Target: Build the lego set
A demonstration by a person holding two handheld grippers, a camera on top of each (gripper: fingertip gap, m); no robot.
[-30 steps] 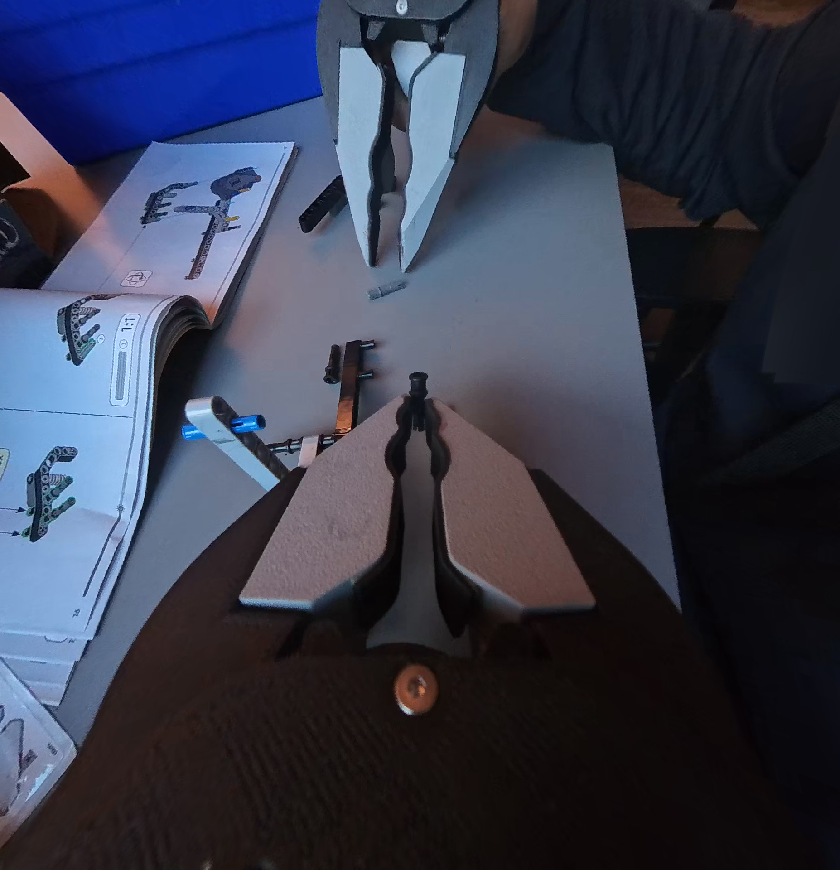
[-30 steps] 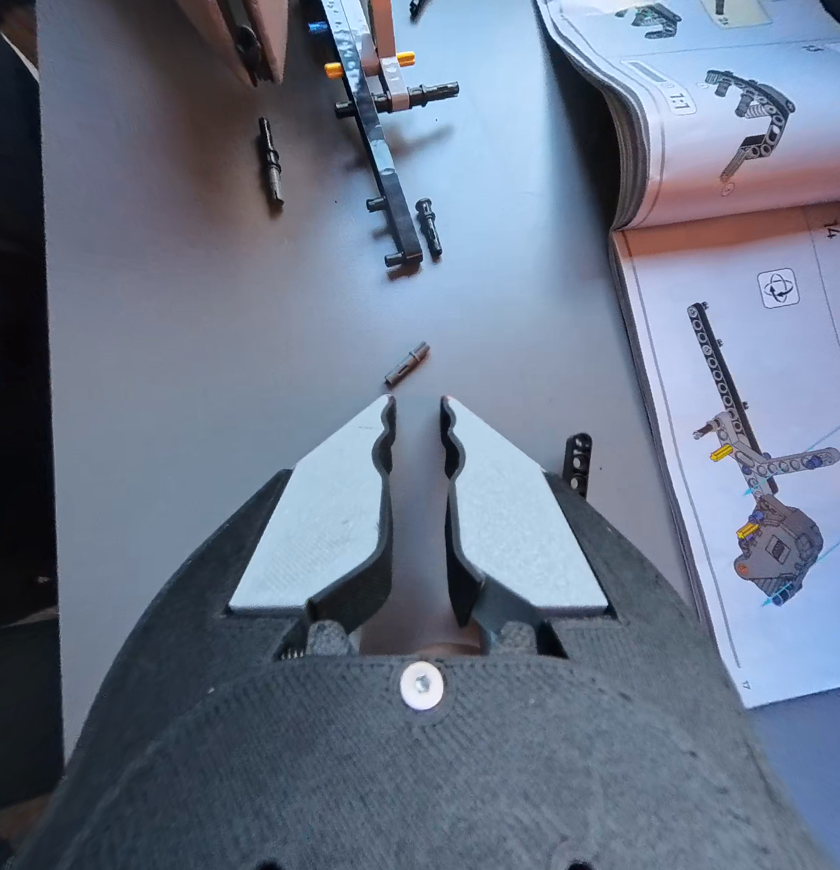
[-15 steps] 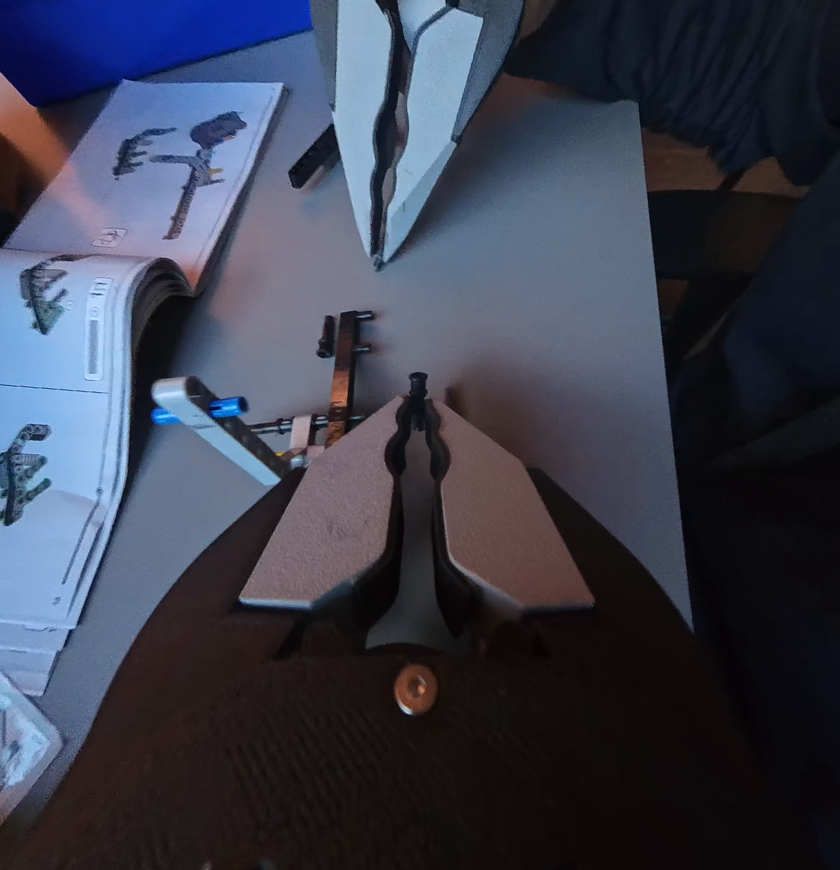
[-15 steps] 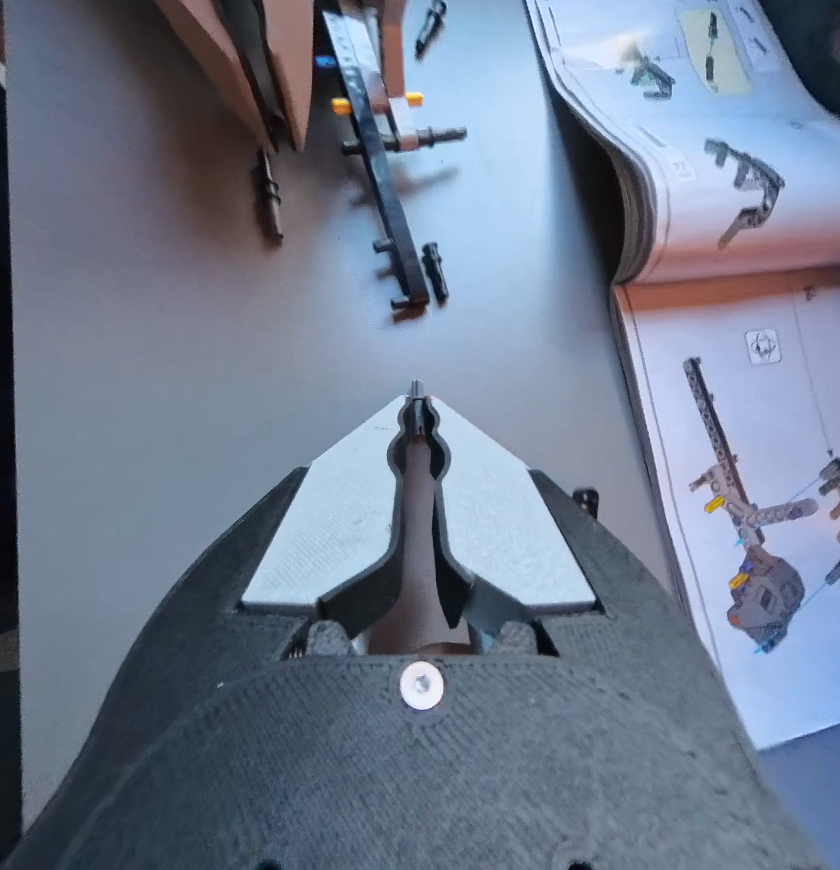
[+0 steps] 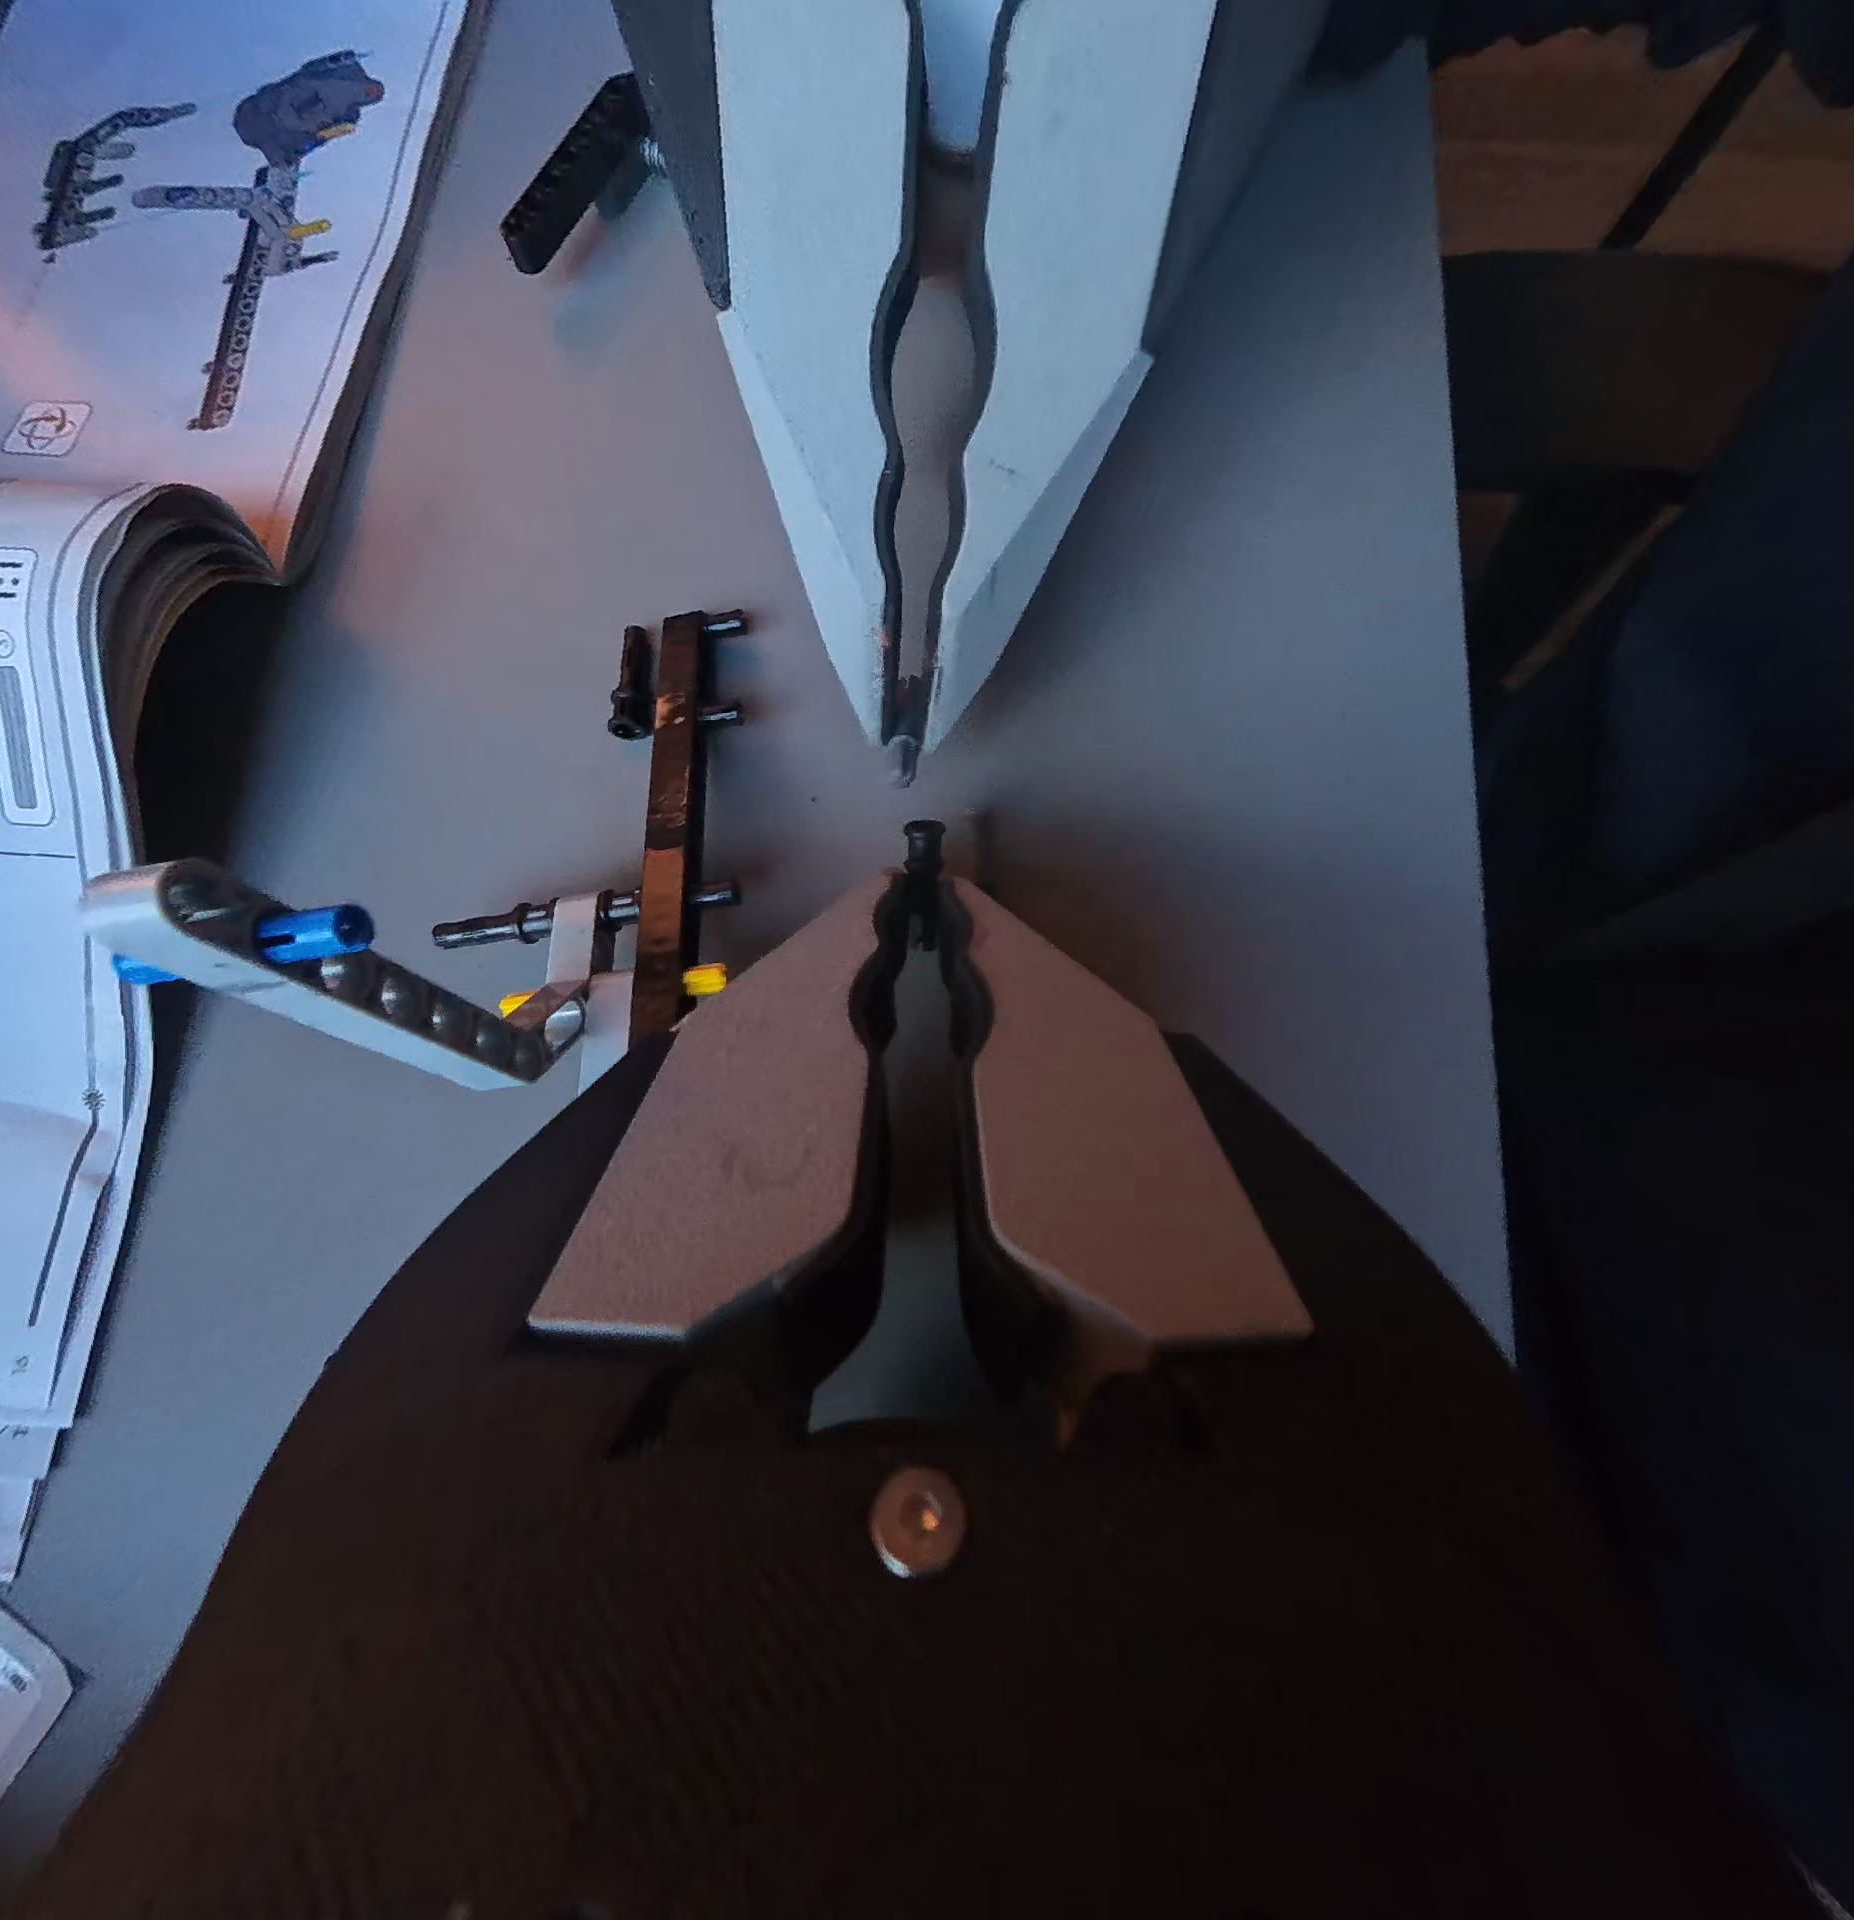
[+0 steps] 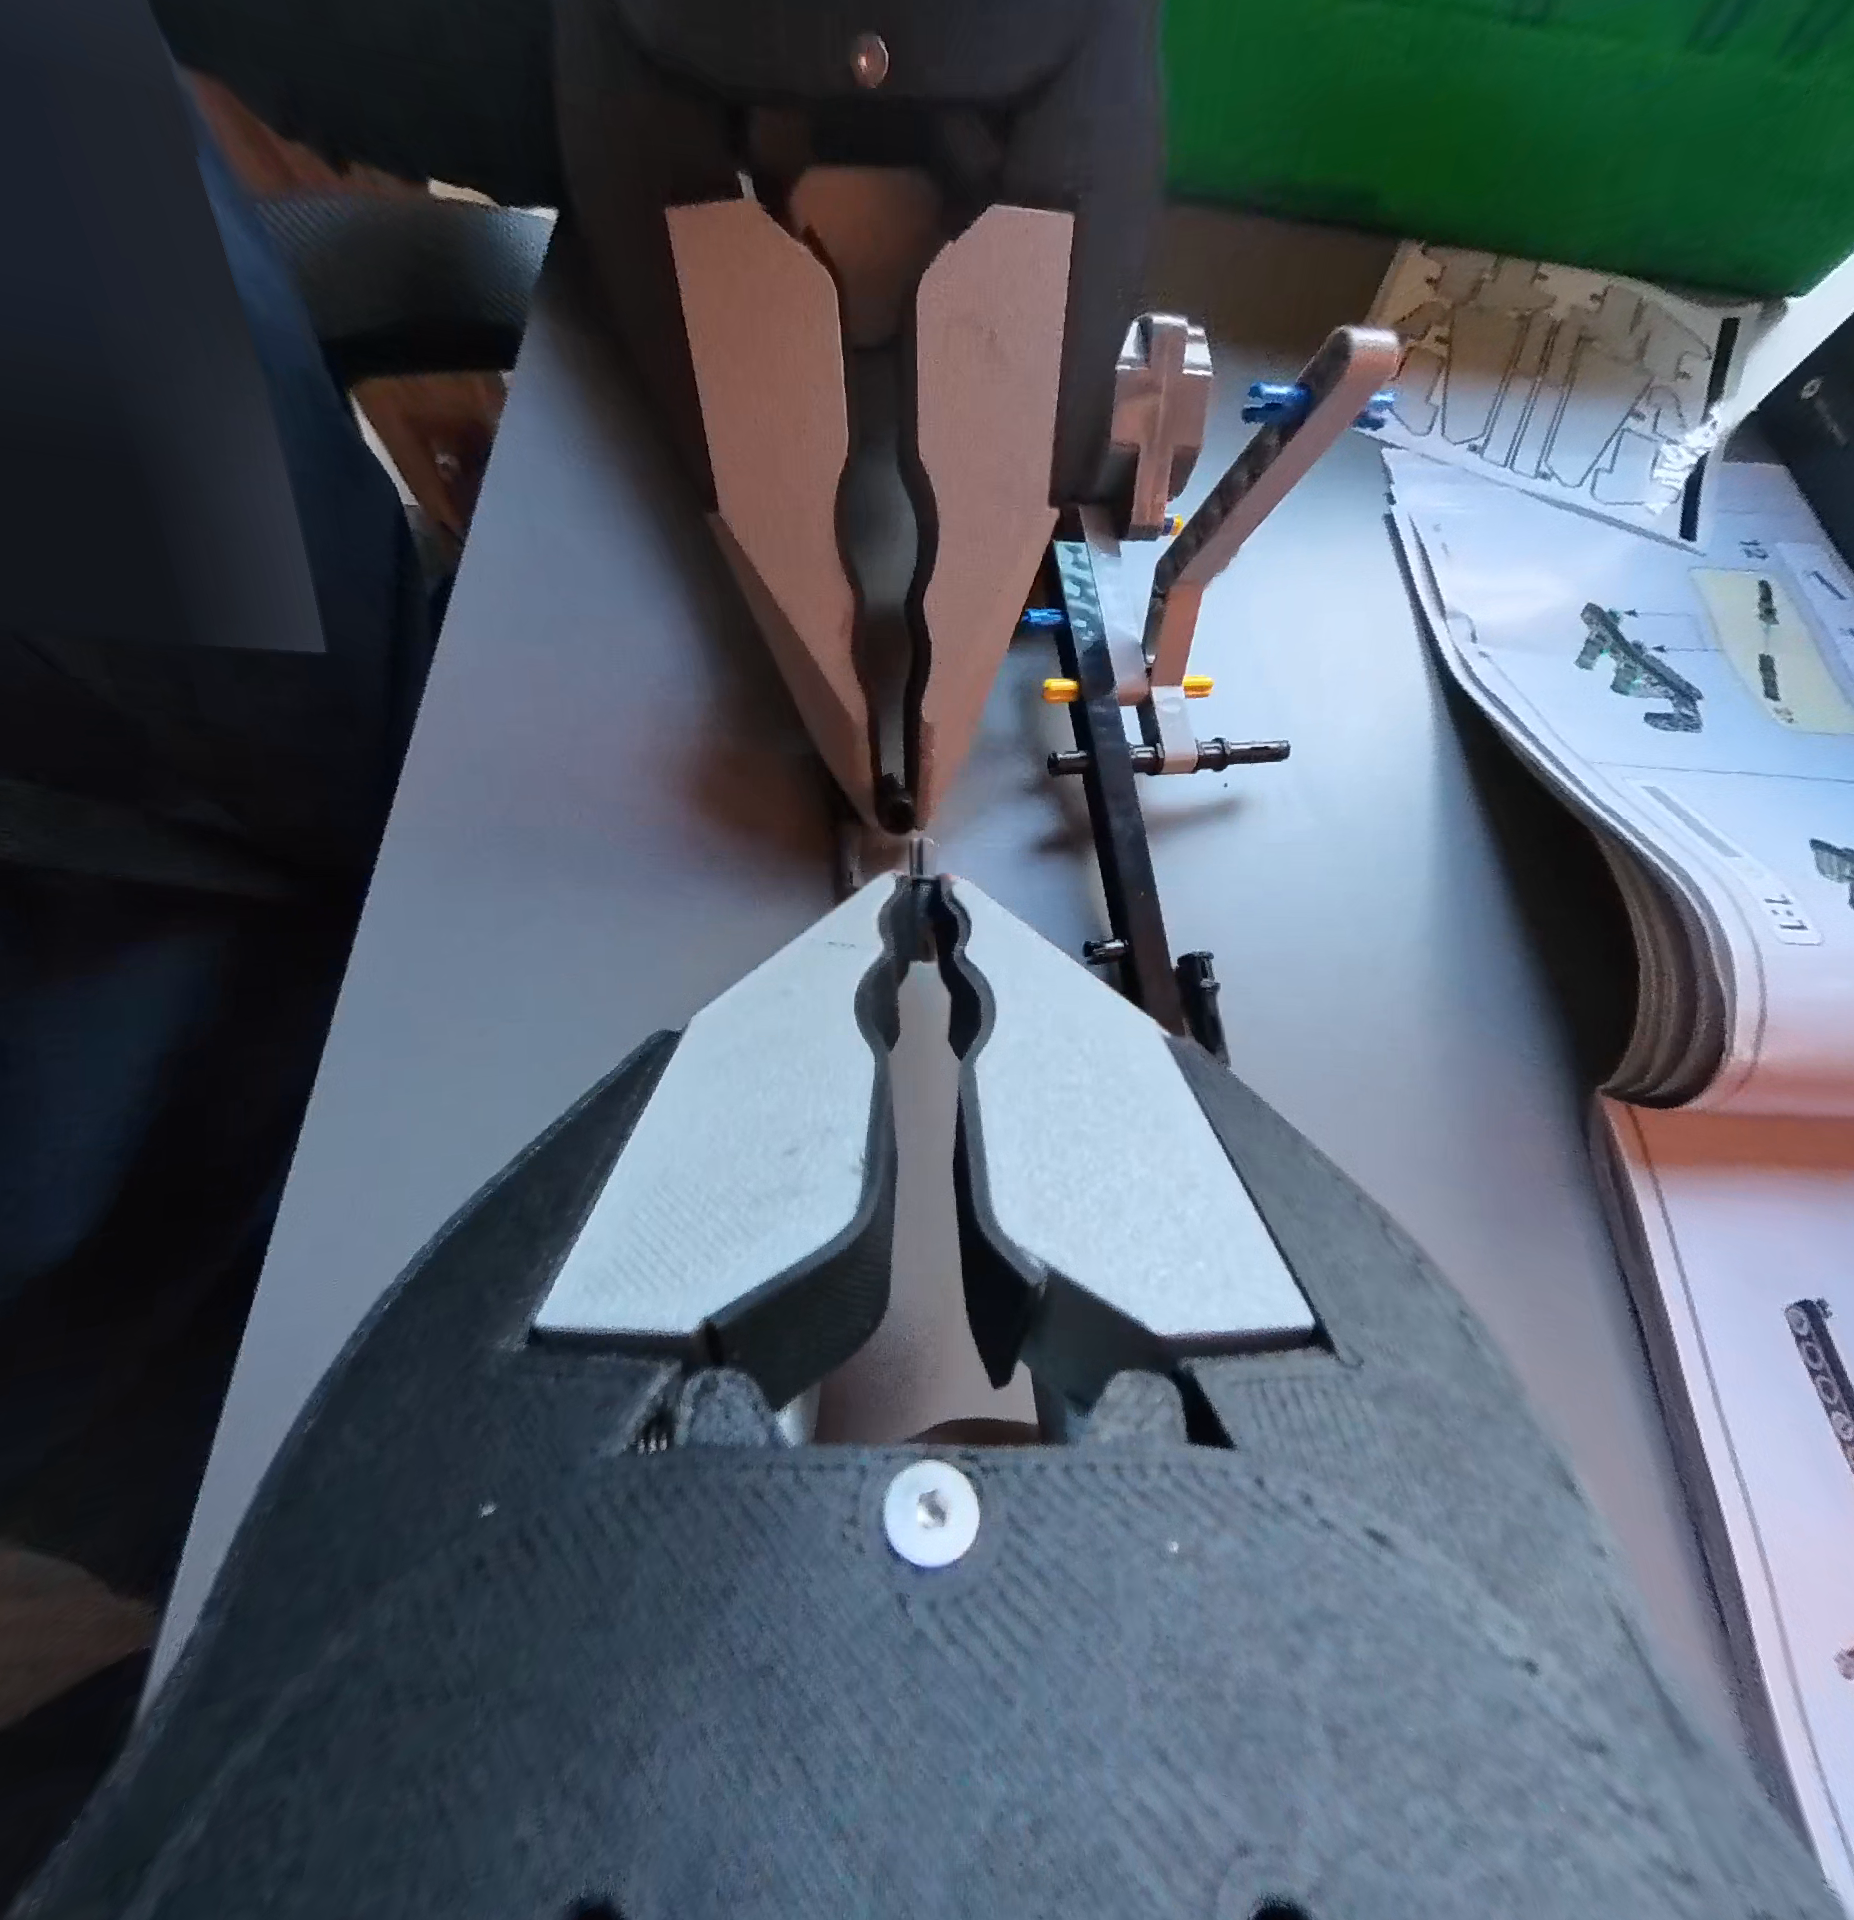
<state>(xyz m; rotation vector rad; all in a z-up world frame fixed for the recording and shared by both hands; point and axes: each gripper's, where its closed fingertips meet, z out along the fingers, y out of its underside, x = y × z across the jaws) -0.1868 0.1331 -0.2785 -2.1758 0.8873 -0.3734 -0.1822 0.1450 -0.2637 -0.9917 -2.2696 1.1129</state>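
Note:
My left gripper (image 5: 923, 885) is shut on a black pin (image 5: 923, 847) that sticks out of its tips. My right gripper (image 6: 918, 883) is shut on a small grey pin (image 6: 918, 857). The two grippers point at each other tip to tip above the grey table (image 5: 1214, 727), with a small gap between the pins. In the left wrist view the right gripper (image 5: 907, 740) comes down from the top with the grey pin (image 5: 902, 767). In the right wrist view the left gripper (image 6: 897, 802) comes from the top. The part-built model, a black beam (image 5: 674, 810) joined to a grey beam (image 5: 310, 987), lies beside them.
A loose black pin (image 5: 629, 686) lies next to the black beam. The open instruction booklet (image 5: 61, 831) lies beyond the model. A short black beam (image 5: 570, 177) lies near the booklet. A green box (image 6: 1525, 104) stands beyond the table. The table edge (image 5: 1474, 831) is close.
My right gripper has shut on the grey pin that lay on the table, lifted it and moved it up to the left gripper's tips. My left gripper still holds the black pin.

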